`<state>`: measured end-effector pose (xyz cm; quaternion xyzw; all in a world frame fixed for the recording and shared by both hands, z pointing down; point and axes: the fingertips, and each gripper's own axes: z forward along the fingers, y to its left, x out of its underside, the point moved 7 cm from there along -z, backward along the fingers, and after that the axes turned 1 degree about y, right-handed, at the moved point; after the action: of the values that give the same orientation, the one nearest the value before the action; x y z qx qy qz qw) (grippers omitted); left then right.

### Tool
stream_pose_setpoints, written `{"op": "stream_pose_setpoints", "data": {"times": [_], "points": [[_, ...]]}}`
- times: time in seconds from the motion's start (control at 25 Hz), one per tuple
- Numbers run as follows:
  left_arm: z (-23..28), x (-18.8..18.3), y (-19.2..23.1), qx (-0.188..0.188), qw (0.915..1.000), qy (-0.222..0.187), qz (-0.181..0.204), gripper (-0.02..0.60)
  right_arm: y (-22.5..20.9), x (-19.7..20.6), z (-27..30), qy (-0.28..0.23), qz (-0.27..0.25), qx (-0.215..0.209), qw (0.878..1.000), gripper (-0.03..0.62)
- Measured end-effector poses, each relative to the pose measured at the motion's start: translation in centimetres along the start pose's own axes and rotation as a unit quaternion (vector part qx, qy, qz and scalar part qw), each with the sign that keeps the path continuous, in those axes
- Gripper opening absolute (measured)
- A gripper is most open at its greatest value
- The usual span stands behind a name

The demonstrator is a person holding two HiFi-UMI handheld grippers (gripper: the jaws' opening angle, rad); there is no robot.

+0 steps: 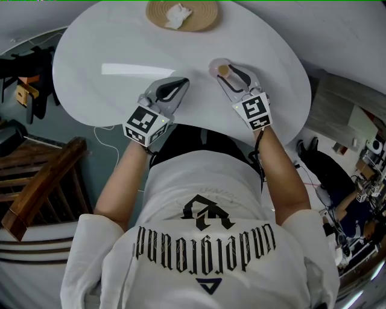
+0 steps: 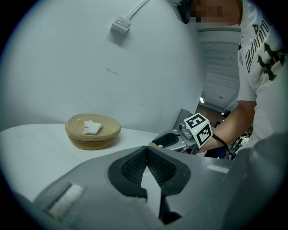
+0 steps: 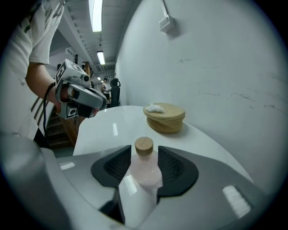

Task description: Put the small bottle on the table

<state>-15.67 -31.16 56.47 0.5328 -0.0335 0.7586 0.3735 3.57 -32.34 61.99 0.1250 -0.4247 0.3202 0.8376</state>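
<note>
A small pale pink bottle [image 3: 145,173] with a wooden cork stands upright on the round white table [image 1: 120,48], near its front right part. My right gripper [image 3: 144,157] is around it, one pad on each side of the bottle's body, jaws spread wide and not squeezing it. From the head view the bottle [image 1: 217,65] shows just at the tips of the right gripper [image 1: 228,72]. My left gripper [image 1: 182,82] hovers over the table to the left of it, shut with nothing in it; its pads meet at the tips [image 2: 147,152].
A woven basket [image 1: 183,13] holding a crumpled white piece sits at the table's far edge, also in the left gripper view as the basket [image 2: 92,132]. Wooden furniture [image 1: 36,181] stands on the floor at left. The table's front edge is close to the person's body.
</note>
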Motion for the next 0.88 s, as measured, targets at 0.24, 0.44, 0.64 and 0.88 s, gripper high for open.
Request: {"op": "stream_pose_setpoints", "data": {"times": [0.24,0.44,0.64,0.88], "points": [[-0.9,-0.5,-2.6,-0.008,0.9999,-0.011,0.010,0.006,0.7,-0.3,-3.1,-0.014,-0.008,0.003,1.000,0.190],[-1.9,-1.0,-5.5,-0.017,0.9994,-0.025,0.018,0.006,1.5,-0.5,-5.9,-0.023,-0.018,0.006,1.000,0.190],[-2.9,-1.6,-8.7,-0.022,0.9989,-0.037,0.021,0.006,2.2,-0.9,-8.9,-0.035,-0.020,0.006,0.999,0.173],[-4.6,-2.6,-12.8,-0.026,0.9975,-0.057,0.032,0.006,2.8,-1.4,-13.3,-0.044,-0.037,0.009,0.998,0.130]]}}
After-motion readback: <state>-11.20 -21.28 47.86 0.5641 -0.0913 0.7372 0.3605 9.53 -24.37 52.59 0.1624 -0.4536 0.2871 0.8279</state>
